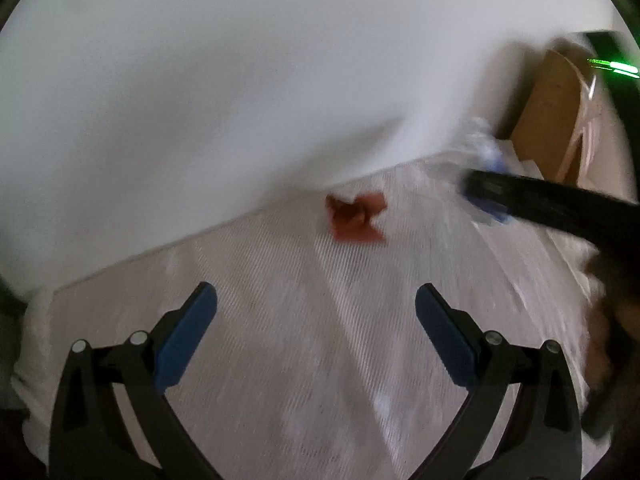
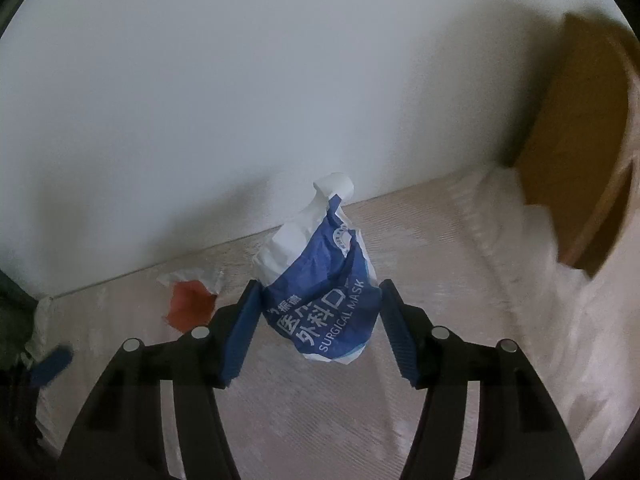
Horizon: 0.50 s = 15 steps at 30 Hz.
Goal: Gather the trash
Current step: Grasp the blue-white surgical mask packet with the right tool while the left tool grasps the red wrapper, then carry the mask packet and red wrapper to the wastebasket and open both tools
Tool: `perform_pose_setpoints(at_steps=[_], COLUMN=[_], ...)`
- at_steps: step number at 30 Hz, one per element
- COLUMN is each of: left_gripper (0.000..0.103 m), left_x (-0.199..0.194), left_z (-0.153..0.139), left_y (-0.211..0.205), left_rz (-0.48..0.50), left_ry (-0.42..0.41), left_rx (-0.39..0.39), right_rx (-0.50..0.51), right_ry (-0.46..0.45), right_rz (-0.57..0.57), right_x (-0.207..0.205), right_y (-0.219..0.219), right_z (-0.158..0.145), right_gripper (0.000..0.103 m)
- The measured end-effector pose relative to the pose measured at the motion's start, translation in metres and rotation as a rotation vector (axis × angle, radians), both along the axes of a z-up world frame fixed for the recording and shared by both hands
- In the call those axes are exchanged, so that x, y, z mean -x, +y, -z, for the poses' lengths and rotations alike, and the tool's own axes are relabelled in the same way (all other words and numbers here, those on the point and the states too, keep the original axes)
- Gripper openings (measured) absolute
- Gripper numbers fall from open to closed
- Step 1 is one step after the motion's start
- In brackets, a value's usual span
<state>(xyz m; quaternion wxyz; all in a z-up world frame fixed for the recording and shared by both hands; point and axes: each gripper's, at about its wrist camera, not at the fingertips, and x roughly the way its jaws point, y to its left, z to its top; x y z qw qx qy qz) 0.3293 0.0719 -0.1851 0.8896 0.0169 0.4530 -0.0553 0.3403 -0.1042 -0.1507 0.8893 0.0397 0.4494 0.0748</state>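
A crumpled blue and white surgical mask wrapper sits between the blue pads of my right gripper, which is closed on it above the pale cloth surface. A red and white scrap lies on the cloth to its left. In the left wrist view the red scrap lies ahead of my left gripper, which is open and empty. My right gripper's black finger reaches in from the right with the wrapper blurred beside it.
A white wall runs along the back of the cloth surface. A brown cardboard box stands at the right against the wall; it also shows in the left wrist view. The left gripper's blue pad shows at the far left.
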Motion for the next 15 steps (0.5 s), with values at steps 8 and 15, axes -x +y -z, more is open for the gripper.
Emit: perform_pose_setpoints(at_steps=[8, 15], left_gripper=[0.093, 0.039], left_x=[-0.053, -0.072], left_z=[0.028, 0.037], left_y=[-0.031, -0.032], left_rz=[-0.023, -0.037], left_ry=[0.013, 0.072], left_rx=[-0.058, -0.015], right_rx=[-0.036, -0.06], right_ry=[-0.053, -0.024], right_rz=[0.058, 0.079], right_x=[0.066, 0.105], right_y=[-0.049, -0.074], right_z=[-0.022, -0.021], right_gripper=[0.061, 0.061])
